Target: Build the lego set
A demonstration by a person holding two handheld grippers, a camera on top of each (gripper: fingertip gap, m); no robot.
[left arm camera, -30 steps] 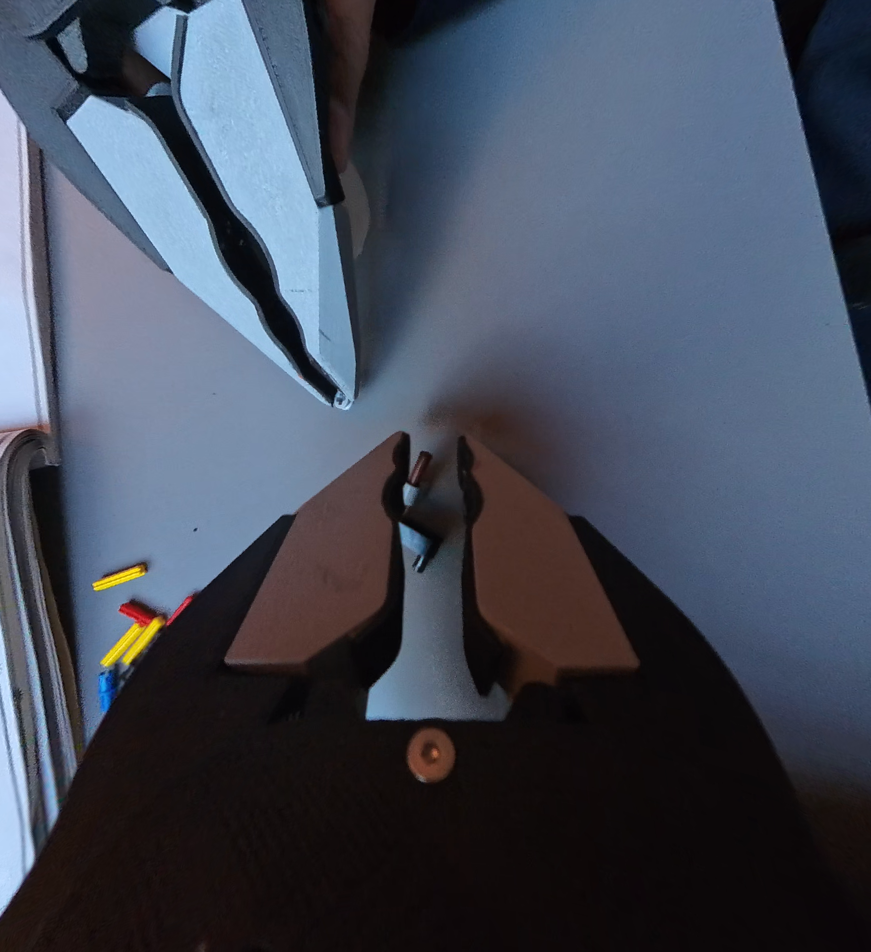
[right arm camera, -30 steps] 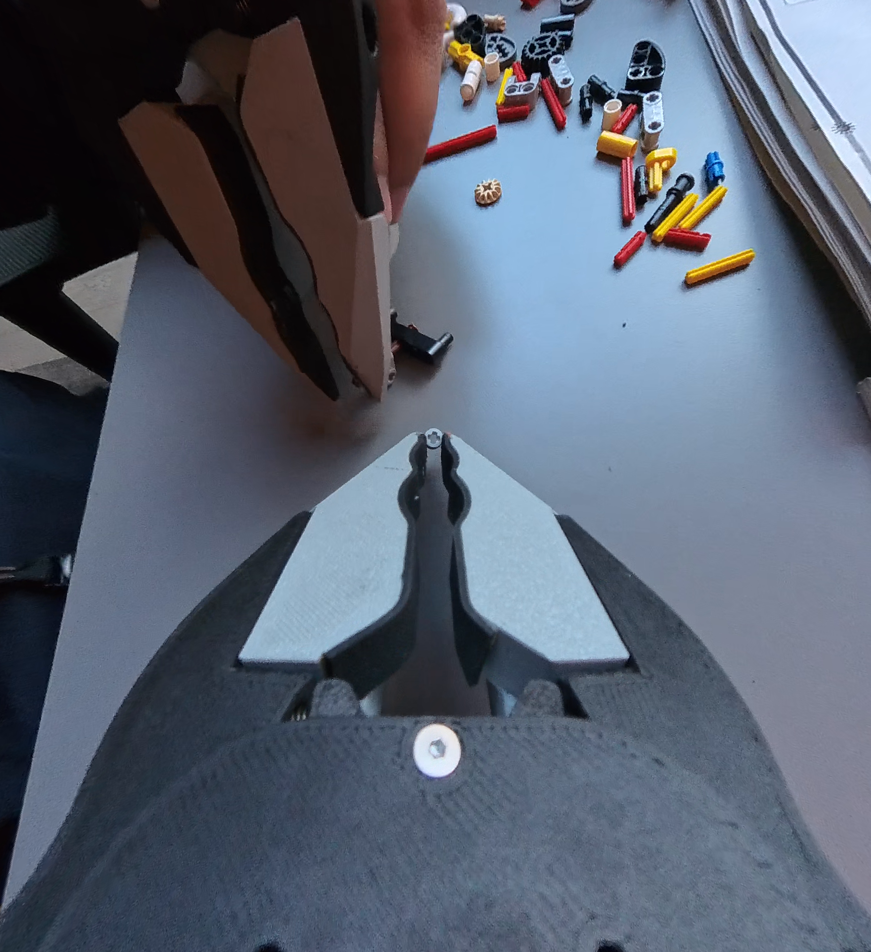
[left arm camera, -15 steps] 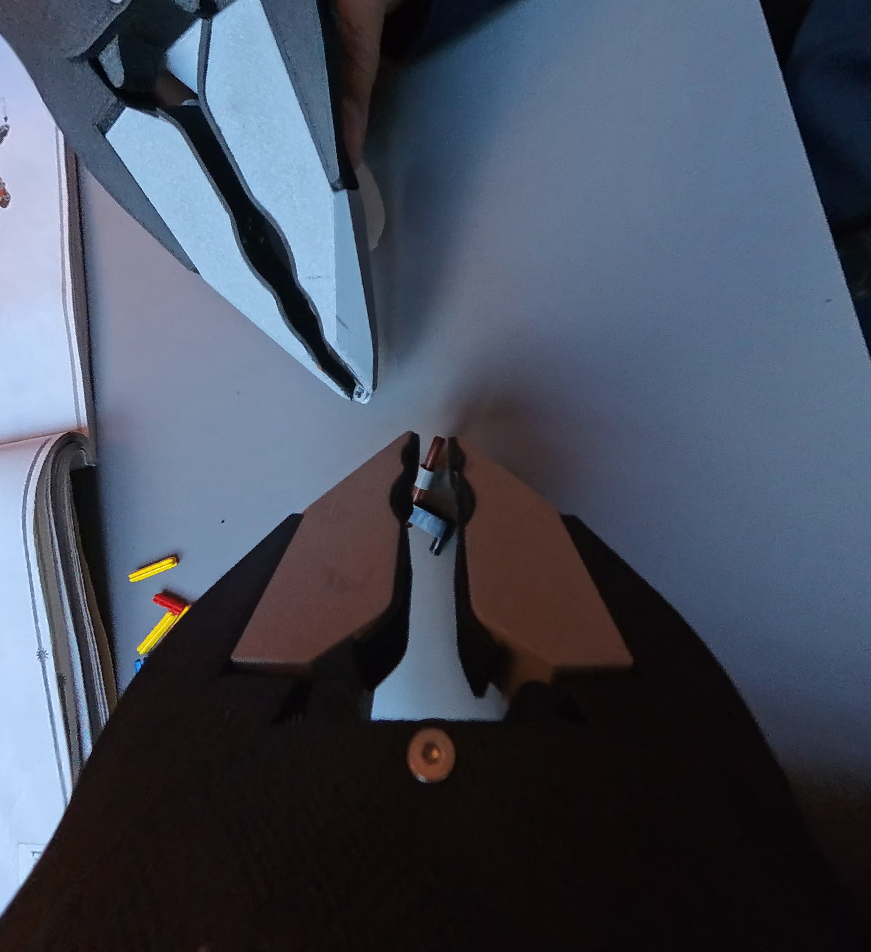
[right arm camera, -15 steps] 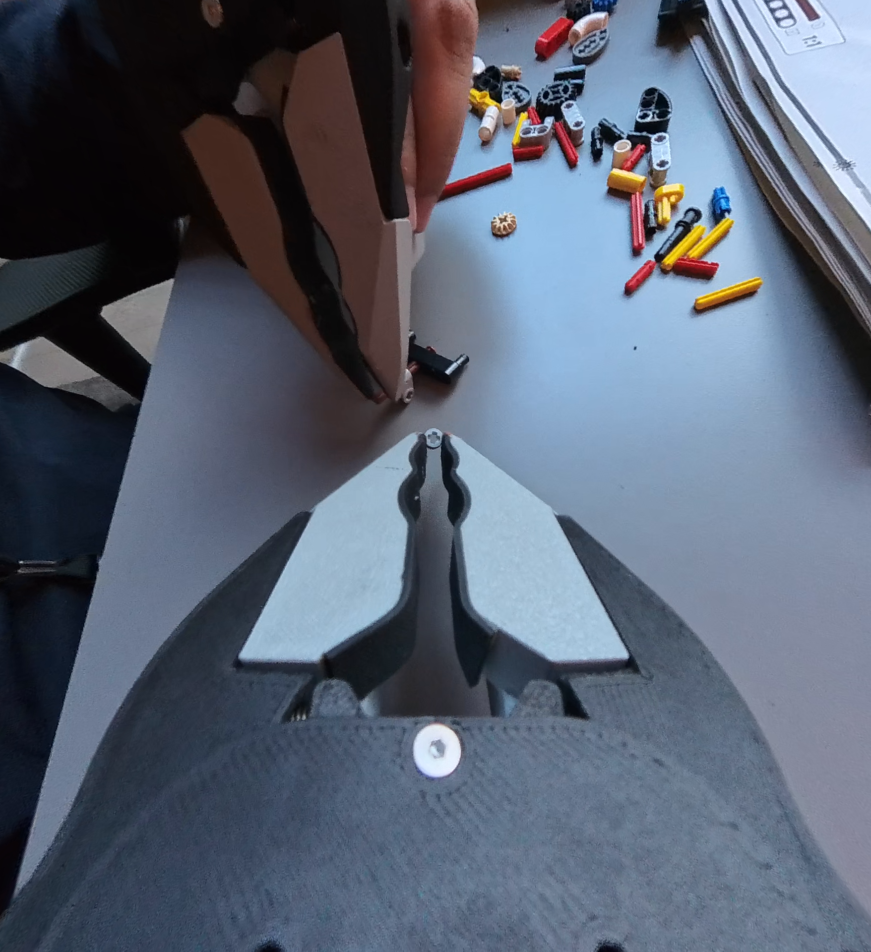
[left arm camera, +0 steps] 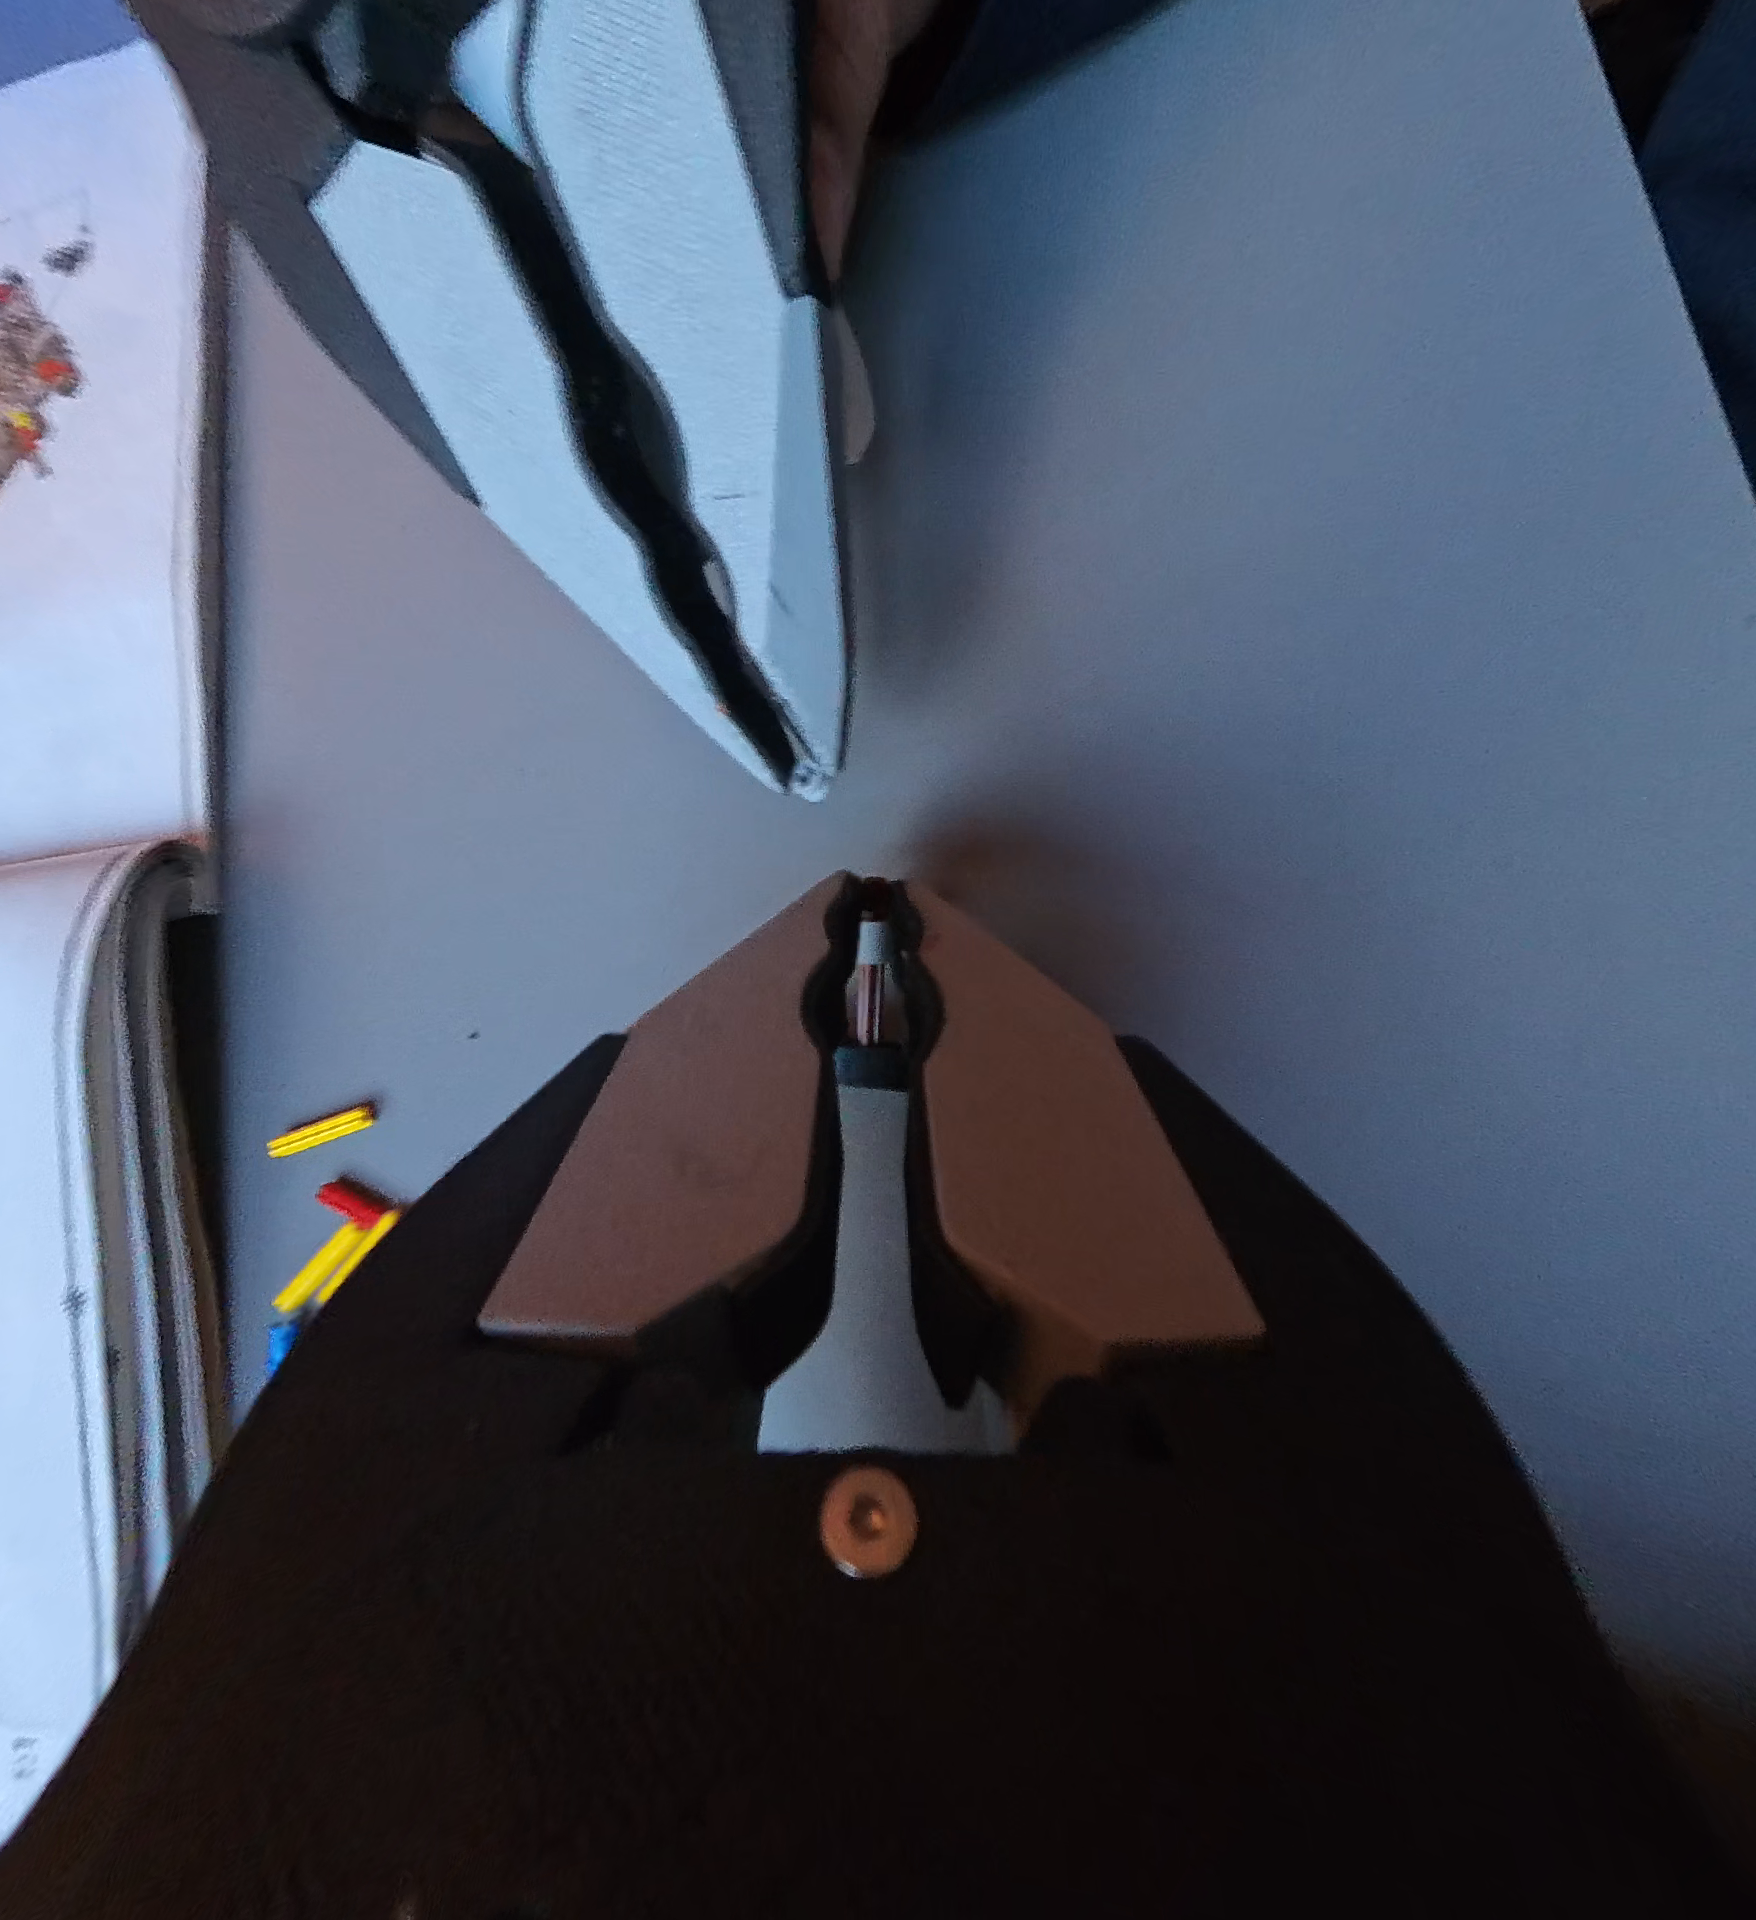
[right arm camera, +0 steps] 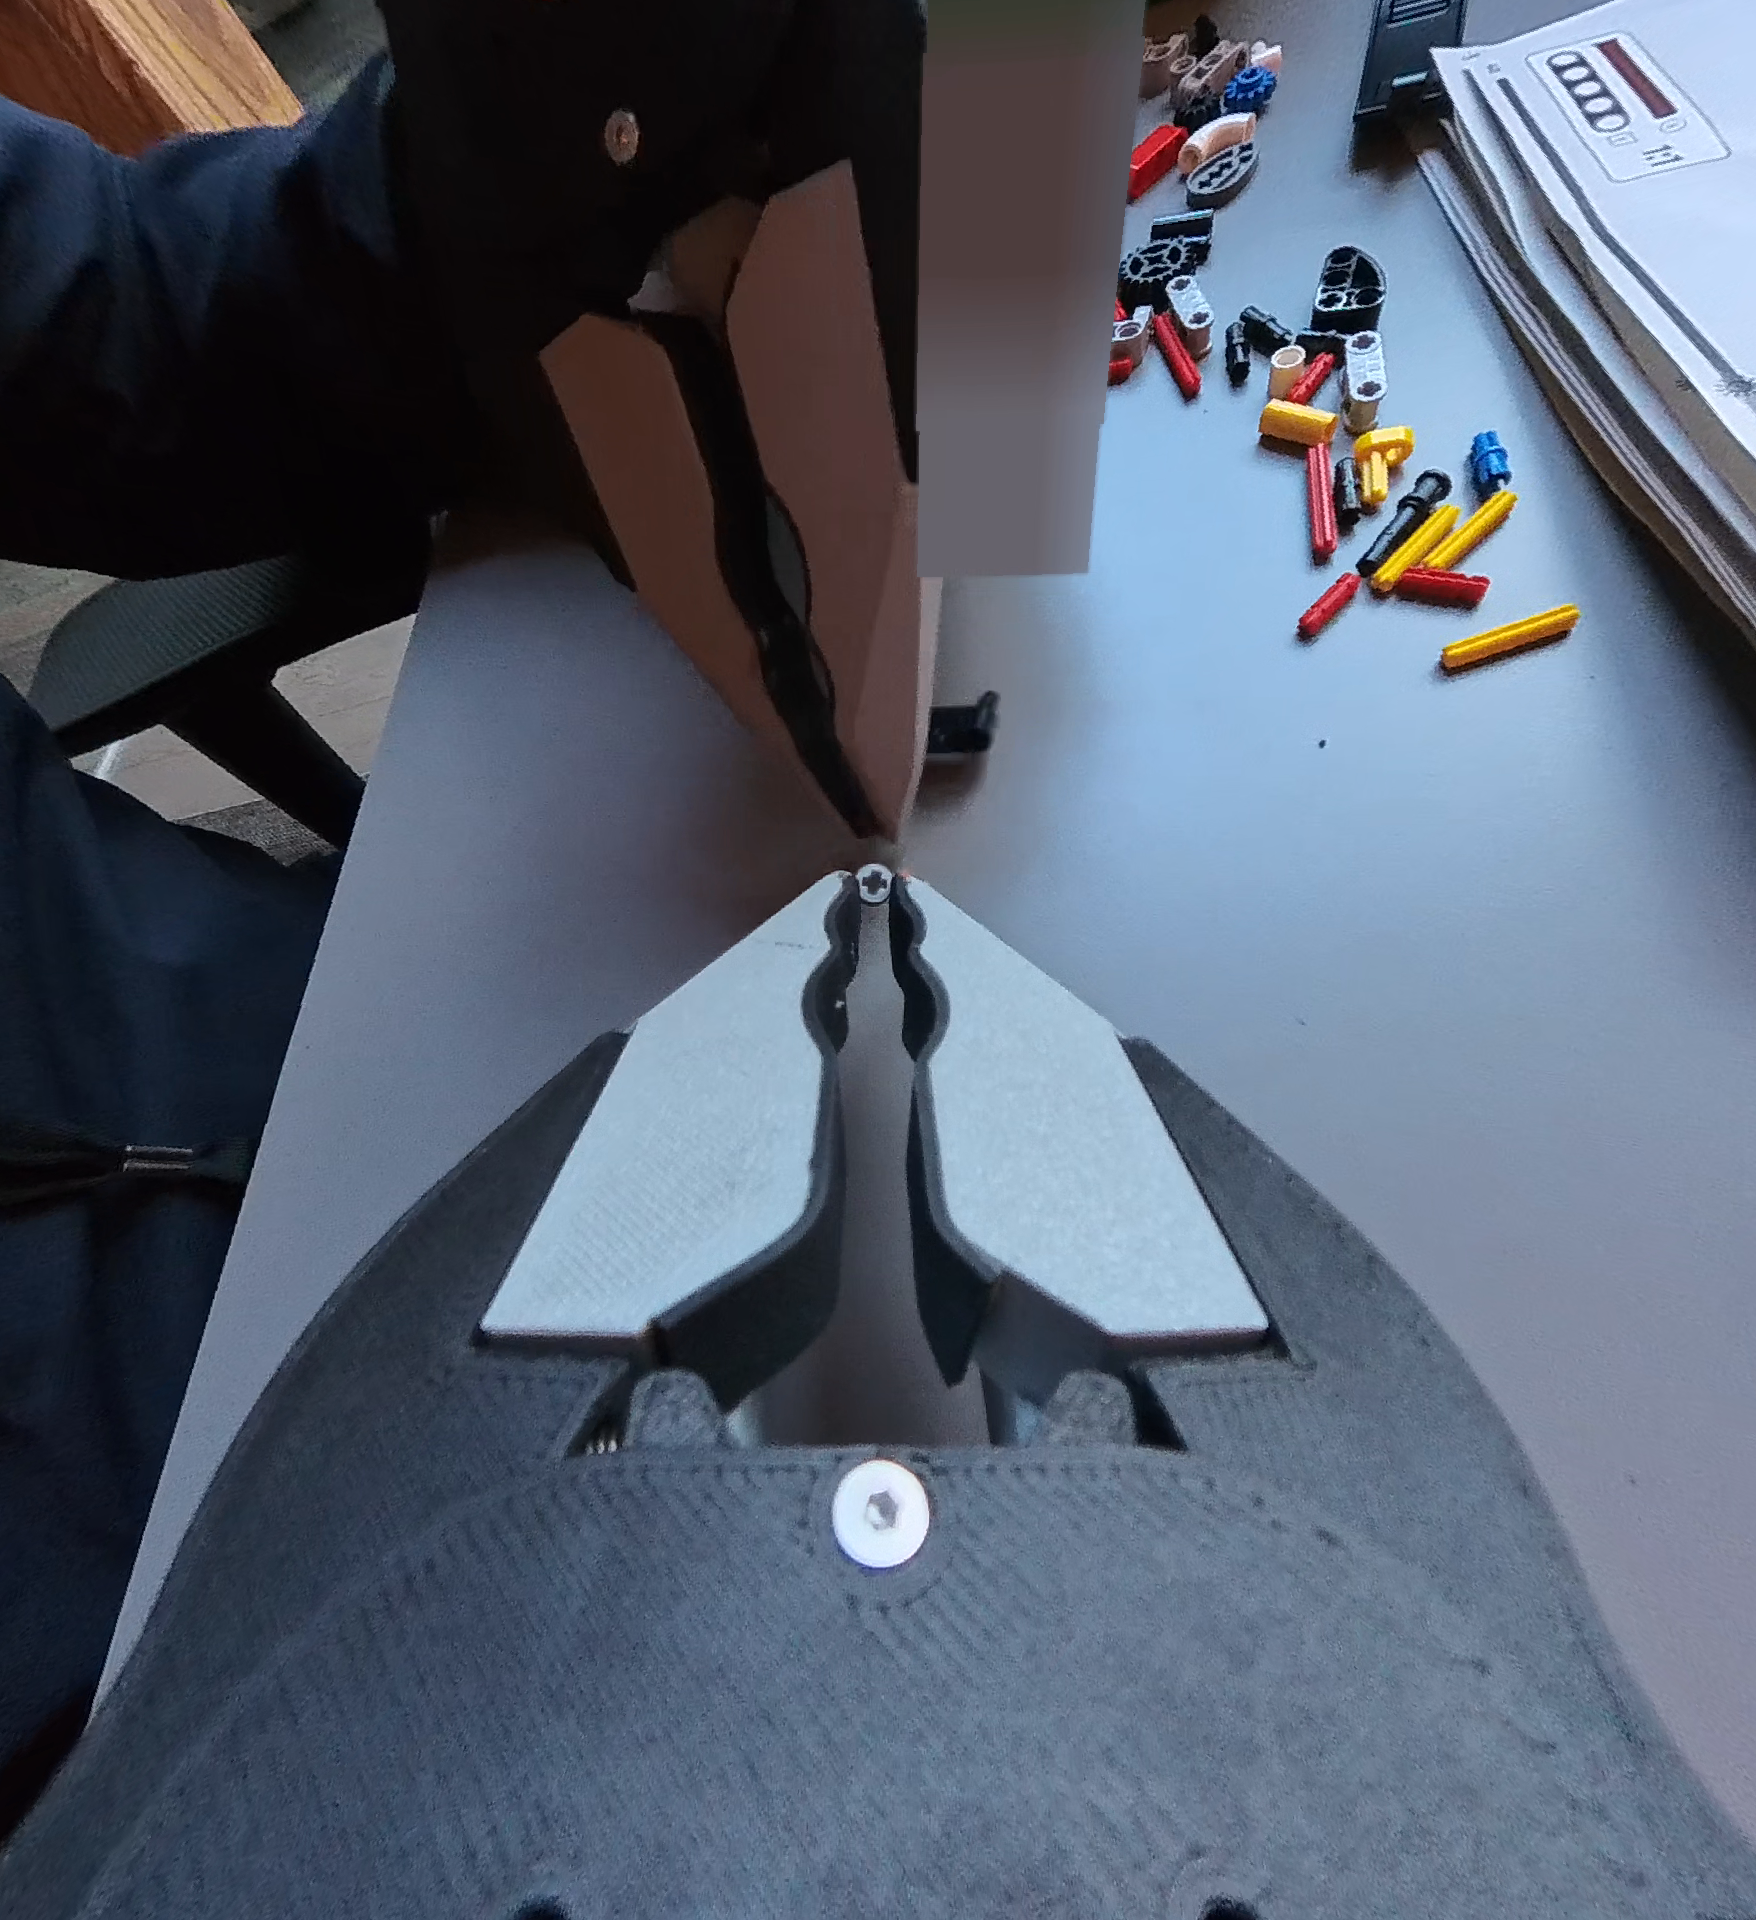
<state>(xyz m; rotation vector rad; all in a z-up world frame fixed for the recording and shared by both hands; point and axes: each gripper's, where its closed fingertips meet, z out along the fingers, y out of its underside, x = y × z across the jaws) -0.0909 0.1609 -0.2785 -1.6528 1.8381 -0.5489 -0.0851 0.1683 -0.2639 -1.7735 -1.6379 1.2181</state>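
1. The left tool is clenched on a small red axle with a pale grey sleeve, held just above the counter.
2. The right tool is clenched on a small pale grey connector with a cross-shaped hole.
3. The two tool tips nearly meet.
4. Loose red, yellow and black pieces lie at 1 o'clock of the right tool, beside an open booklet.

No writing can be read; the booklet pages carry only small, blurred printed marks.
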